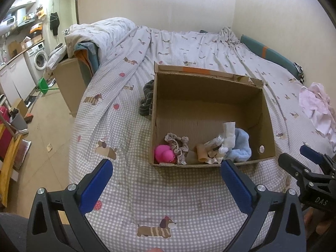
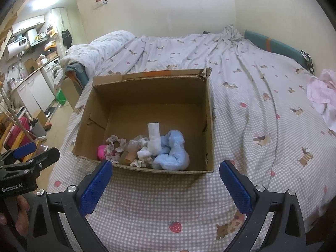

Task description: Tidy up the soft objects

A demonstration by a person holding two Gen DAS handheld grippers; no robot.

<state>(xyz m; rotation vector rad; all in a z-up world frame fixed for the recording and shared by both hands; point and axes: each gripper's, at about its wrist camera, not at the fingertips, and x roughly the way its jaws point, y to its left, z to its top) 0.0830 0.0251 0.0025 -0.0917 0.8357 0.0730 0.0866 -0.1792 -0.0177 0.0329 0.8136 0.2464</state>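
An open cardboard box (image 1: pixel 266 113) (image 2: pixel 210 113) sits on the bed. Along its near wall lie a pink plush (image 1: pixel 163 153) (image 2: pixel 101 152), a frilly scrunchie (image 1: pixel 178 145) (image 2: pixel 114 145), a tan sock (image 1: pixel 201 152) (image 2: pixel 131 152), white socks (image 1: pixel 229 132) (image 2: pixel 154 136) and a light blue fluffy cloth (image 1: pixel 241 147) (image 2: pixel 174 151). A dark striped cloth (image 1: pixel 148 98) lies against the box's left outer wall. My left gripper (image 1: pixel 166 168) is open and empty in front of the box. My right gripper (image 2: pixel 166 168) is open too, empty, also before the box.
A pink and white garment (image 1: pixel 317 109) (image 2: pixel 323 96) lies on the bed at the far right. The checked bedcover (image 1: pixel 168 199) (image 2: pixel 252 105) has a bunched duvet (image 1: pixel 100 35) at its far left. A washing machine (image 1: pixel 40 57) and floor clutter stand left of the bed.
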